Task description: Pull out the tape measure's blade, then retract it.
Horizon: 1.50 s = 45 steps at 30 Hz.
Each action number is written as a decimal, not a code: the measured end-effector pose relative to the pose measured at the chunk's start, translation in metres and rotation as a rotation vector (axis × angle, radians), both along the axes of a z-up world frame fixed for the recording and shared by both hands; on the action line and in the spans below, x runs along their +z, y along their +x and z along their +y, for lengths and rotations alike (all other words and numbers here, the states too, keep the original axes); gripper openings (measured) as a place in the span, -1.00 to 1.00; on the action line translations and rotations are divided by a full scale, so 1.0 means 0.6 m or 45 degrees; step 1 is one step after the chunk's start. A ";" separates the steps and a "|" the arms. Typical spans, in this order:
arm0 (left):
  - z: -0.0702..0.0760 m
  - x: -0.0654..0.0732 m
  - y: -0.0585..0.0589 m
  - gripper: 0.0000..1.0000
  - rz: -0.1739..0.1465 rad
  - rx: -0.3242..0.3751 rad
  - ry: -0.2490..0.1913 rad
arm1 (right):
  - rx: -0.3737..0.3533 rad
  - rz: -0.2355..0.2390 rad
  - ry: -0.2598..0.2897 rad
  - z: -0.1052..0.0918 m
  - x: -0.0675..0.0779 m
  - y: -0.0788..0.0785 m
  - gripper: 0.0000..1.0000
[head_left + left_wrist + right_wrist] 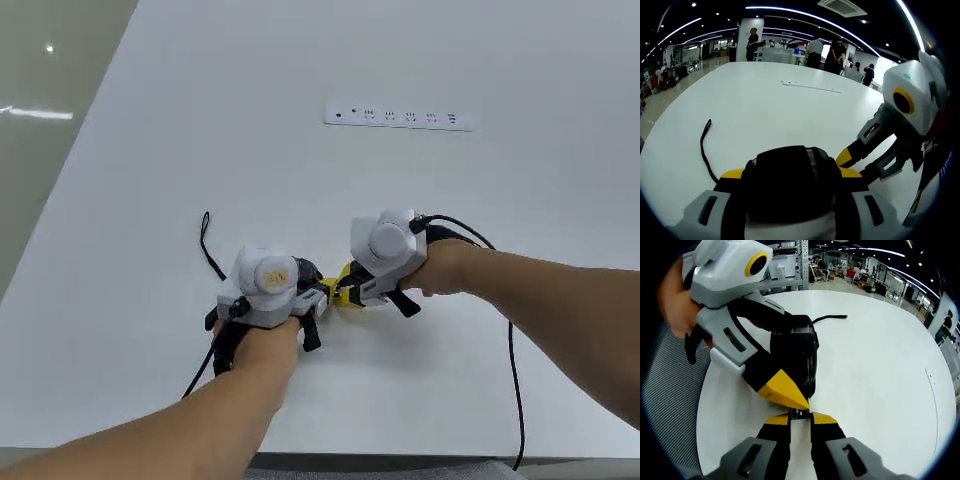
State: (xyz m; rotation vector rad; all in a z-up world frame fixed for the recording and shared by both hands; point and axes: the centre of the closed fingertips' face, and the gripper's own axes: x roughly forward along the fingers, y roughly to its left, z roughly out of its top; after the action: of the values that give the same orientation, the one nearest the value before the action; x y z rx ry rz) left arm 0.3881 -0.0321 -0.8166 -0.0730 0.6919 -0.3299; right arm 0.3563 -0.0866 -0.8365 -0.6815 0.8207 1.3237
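On a white workbench [150,150], near its front edge, the left gripper [791,173] is clamped around the case of the black tape measure [795,352]. The right gripper [800,419] is pinched on the blade's end hook [799,413], right against the case. The blade looks not yet drawn out, so both the pull and the retraction appear to remain.

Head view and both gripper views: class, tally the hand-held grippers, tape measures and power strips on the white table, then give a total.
hand-held grippers: 2 (left hand-held gripper, right hand-held gripper)
tape measure: 1
power strip: 1
total: 4
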 end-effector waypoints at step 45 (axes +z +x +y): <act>-0.005 -0.003 -0.004 0.39 0.041 -0.006 -0.043 | 0.055 0.011 0.039 0.018 -0.001 -0.001 -0.74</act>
State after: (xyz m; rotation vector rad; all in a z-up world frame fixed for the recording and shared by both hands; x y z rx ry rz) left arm 0.3859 -0.0351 -0.8184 -0.1090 0.7183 -0.3460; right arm 0.3559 -0.0755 -0.8368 -0.6733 0.7951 1.3759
